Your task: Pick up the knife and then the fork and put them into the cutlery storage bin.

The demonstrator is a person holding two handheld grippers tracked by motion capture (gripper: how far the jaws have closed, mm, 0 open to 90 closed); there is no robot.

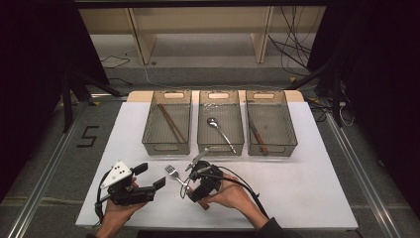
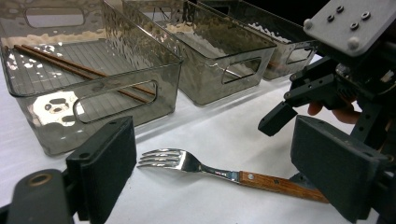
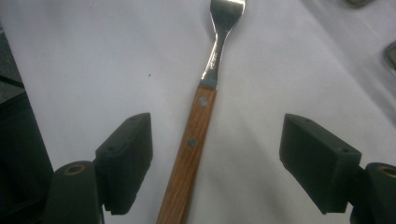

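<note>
Straddling the wooden-handled fork (image 3: 198, 121) on the white table (image 1: 297, 188), the right gripper (image 3: 215, 158) holds its jaws wide apart, untouching; the left gripper (image 2: 219, 172) rests beside, jaws apart.

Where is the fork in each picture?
High view: the fork lies on the white table, low and middle, just left of the right tongs.
Left gripper view: low in the middle, prongs pointing left.
Right gripper view: middle, running from top to bottom between the open black jaws.
Shared landmark: its brown wooden handle with metal rivets.
</note>
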